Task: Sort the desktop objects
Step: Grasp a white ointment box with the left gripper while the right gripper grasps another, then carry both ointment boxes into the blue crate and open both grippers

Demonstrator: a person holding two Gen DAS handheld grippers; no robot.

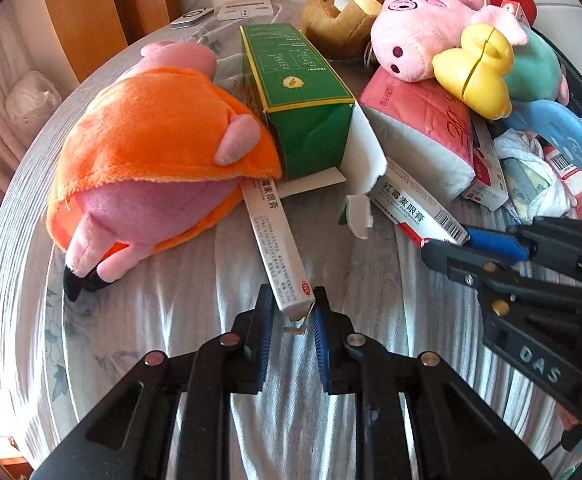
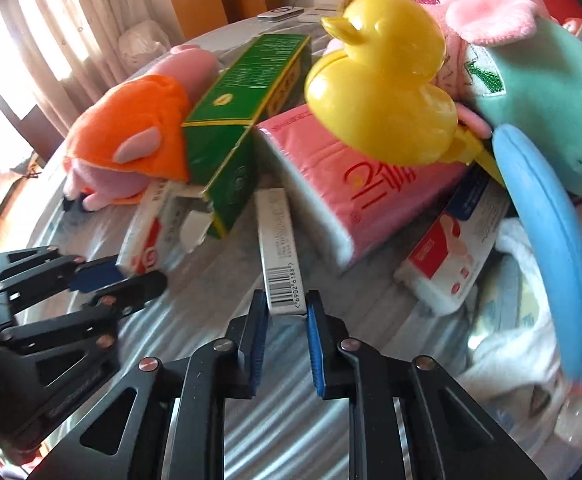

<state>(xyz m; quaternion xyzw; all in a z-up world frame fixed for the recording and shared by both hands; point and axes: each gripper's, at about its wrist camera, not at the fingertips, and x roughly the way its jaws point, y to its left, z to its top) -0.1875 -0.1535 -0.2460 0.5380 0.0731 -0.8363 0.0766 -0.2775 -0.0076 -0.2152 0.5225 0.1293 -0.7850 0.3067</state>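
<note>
My left gripper [image 1: 293, 310] is shut on the near end of a long white ointment box [image 1: 277, 240], whose far end lies under the orange-dressed pig plush [image 1: 159, 160]. My right gripper [image 2: 287, 308] is shut on the barcode end of a second white ointment box [image 2: 279, 248], which also shows in the left wrist view [image 1: 415, 204]. Each gripper shows in the other's view: the right [image 1: 447, 248], the left [image 2: 123, 280]. Both boxes lie flat on the striped cloth.
A green carton [image 1: 303, 100] with a torn flap lies between the boxes. A pink tissue pack [image 2: 355, 184], a yellow duck [image 2: 387, 80], a blue disc [image 2: 547, 240], plush toys [image 1: 423, 20] and small packets are piled at the right. The round table edge [image 1: 15, 208] curves left.
</note>
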